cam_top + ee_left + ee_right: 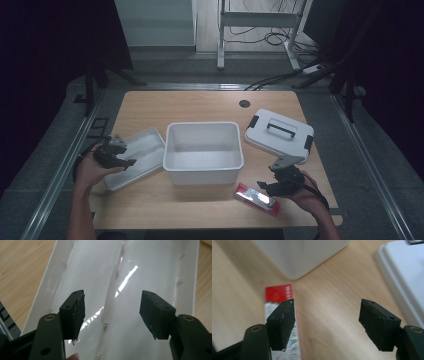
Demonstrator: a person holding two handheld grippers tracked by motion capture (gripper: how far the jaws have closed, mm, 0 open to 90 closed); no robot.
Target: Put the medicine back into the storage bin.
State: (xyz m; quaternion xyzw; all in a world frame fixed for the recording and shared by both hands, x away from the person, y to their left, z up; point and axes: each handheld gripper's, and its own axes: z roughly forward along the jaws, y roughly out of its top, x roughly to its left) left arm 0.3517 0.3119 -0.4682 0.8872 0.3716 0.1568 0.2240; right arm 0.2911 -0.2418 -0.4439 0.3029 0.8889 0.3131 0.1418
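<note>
My left gripper (126, 159) hovers over a shallow white tray insert (142, 150) at the table's left. In the left gripper view the tray (155, 267) with its centre rib lies under the open gripper (111, 306), nothing between the pads. My right gripper (265, 187) is held just above the table at the front right, open and empty. A flat red and white packet (256, 198) lies beside it. In the right gripper view the packet (278, 293) lies on the wood behind the left jaw of that gripper (325, 313).
A deep white box (203, 152) stands empty mid-table, its corner (299, 255) close ahead of the right gripper. Its lid (279, 135) with a dark handle lies at the right; the lid's edge (402, 275) is near the right jaw. A cable hole (244, 103) is at the back.
</note>
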